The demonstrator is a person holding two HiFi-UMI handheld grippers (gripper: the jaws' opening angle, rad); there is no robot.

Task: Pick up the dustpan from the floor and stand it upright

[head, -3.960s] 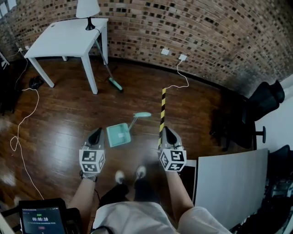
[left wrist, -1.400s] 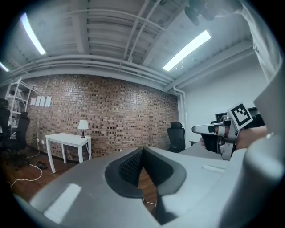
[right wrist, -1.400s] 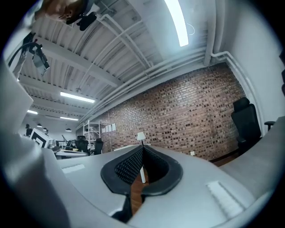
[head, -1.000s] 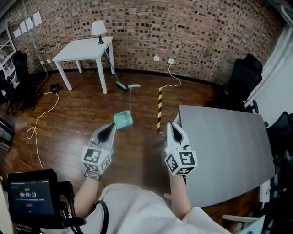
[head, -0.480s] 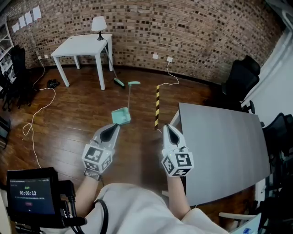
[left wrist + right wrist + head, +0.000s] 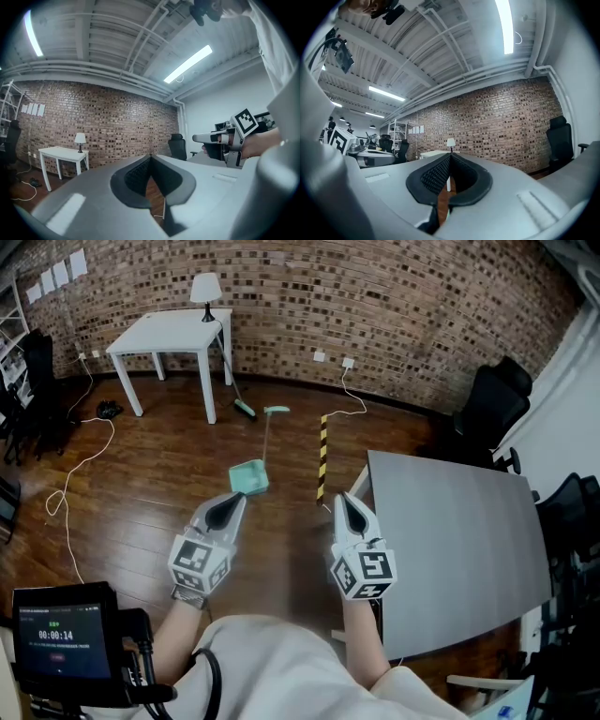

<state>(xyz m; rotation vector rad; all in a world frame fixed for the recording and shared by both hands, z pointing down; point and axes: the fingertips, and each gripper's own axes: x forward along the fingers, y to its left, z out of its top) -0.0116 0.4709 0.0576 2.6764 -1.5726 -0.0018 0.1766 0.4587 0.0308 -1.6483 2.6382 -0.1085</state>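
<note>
A teal dustpan (image 6: 249,477) lies on the wooden floor with its long handle (image 6: 266,437) stretching away toward the brick wall. My left gripper (image 6: 231,502) is held level just short of the pan, shut and empty. My right gripper (image 6: 344,499) is also level, shut and empty, off to the pan's right beside the grey table. Each gripper view shows its own tips touching, left gripper (image 6: 150,155) and right gripper (image 6: 450,155), with only the room beyond. The dustpan does not show in either gripper view.
A grey table (image 6: 459,540) stands at my right. A yellow-black striped strip (image 6: 322,457) lies on the floor near the pan. A white table (image 6: 169,334) with a lamp (image 6: 207,289) stands by the brick wall, a broom (image 6: 236,395) leaning beside it. Black chairs (image 6: 492,404) stand right; a cable (image 6: 75,474) runs left.
Over four seconds the view has pulled back, so the dustpan now lies farther out in front. In the last second both grippers barely shifted and stayed shut.
</note>
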